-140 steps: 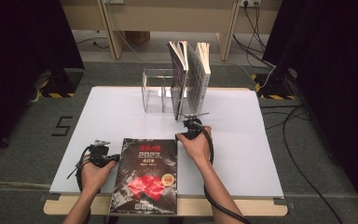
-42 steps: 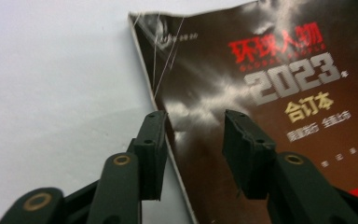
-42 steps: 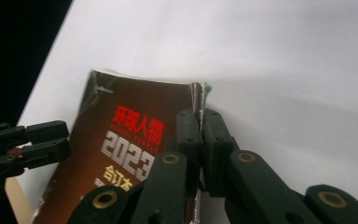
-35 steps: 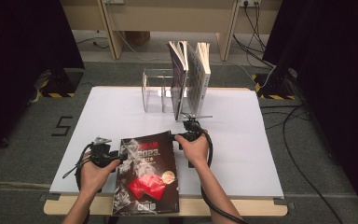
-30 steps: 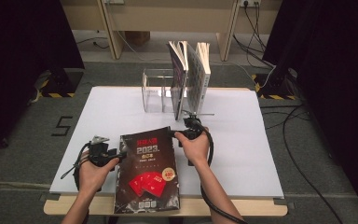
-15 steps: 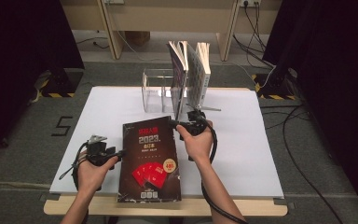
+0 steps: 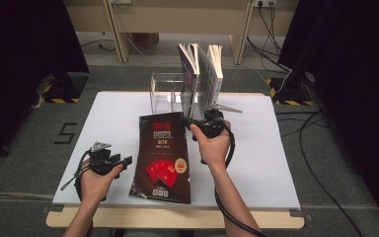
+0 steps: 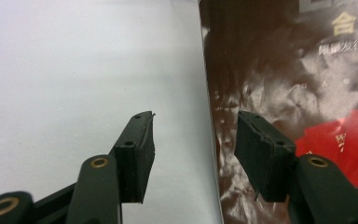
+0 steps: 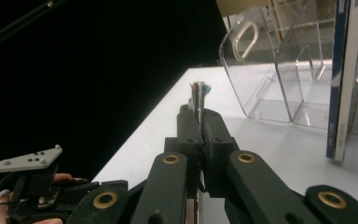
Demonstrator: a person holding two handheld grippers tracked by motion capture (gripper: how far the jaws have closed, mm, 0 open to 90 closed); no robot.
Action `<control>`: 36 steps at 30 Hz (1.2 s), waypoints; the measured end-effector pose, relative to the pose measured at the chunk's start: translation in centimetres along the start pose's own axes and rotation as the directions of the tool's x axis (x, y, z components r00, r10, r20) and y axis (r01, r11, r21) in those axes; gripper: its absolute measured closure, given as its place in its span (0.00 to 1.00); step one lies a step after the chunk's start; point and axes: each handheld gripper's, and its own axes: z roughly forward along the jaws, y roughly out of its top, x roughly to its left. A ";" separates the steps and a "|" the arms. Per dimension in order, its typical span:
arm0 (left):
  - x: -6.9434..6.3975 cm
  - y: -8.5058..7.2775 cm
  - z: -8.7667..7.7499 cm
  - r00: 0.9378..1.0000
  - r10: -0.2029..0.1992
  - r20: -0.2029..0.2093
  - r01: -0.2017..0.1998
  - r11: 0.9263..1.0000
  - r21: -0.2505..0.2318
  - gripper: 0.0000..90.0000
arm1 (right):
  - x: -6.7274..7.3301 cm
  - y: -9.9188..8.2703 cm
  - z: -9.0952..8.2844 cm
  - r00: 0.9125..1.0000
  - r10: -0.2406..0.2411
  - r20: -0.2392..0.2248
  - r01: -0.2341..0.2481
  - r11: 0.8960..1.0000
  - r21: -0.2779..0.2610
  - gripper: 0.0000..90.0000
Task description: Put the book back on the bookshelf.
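A dark magazine (image 7: 162, 158) with red cards and "2023" on its cover stands tilted, near edge on the white table (image 7: 276, 163), far end raised. My right gripper (image 7: 197, 129) is shut on its far right corner; the right gripper view shows the magazine (image 9: 197, 93) edge-on between the shut right gripper (image 9: 198, 116). My left gripper (image 7: 126, 160) rests at the magazine's left side, open. Its jaws have just been opening. In the left gripper view the magazine (image 8: 284, 79) has its left edge running between the spread pads of the left gripper (image 8: 193, 140), untouched.
A clear acrylic rack (image 7: 167, 91) stands at the table's back, with three books (image 7: 201, 74) upright at its right. The right gripper view shows the rack (image 9: 270, 70), a blue-spined book (image 9: 340, 79) and the left gripper (image 9: 28, 182) lower left.
The right gripper has risen and carried the magazine's far end up and away from me. The left gripper has let go of the left edge and stayed put.
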 end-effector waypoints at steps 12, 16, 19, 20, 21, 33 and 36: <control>0.2 0.1 -0.1 1.000 -0.005 -0.003 0.005 1.000 -0.013 0.51 | 1.5 1.8 -1.2 0.999 -0.052 -0.008 0.051 0.994 -0.093 0.98; 0.2 0.1 -0.1 1.000 -0.005 -0.004 0.005 1.000 -0.013 0.51 | 1.8 2.4 -1.5 0.998 -0.065 -0.002 0.065 0.991 -0.115 0.98; 0.2 0.1 -0.2 1.000 -0.008 -0.006 0.008 1.000 -0.016 0.51 | 2.1 2.7 -1.6 0.997 -0.076 0.005 0.076 0.988 -0.134 0.98; 0.2 0.1 -0.2 1.000 -0.008 -0.006 0.008 1.000 -0.017 0.51 | 2.1 2.7 -1.7 0.997 -0.082 0.011 0.083 0.987 -0.141 0.98; 0.2 0.1 -0.2 1.000 -0.008 -0.006 0.008 1.000 -0.018 0.51 | 2.2 2.8 -1.7 0.996 -0.084 0.014 0.085 0.986 -0.146 0.98; 0.3 0.2 -0.3 1.000 -0.007 -0.007 0.007 1.000 -0.030 0.51 | 2.7 4.1 -2.1 0.991 -0.120 0.056 0.129 0.968 -0.215 0.98; 0.2 0.3 -0.4 1.000 -0.006 -0.007 0.006 0.999 -0.035 0.51 | 2.9 4.5 -2.1 0.990 -0.126 0.066 0.138 0.962 -0.235 0.98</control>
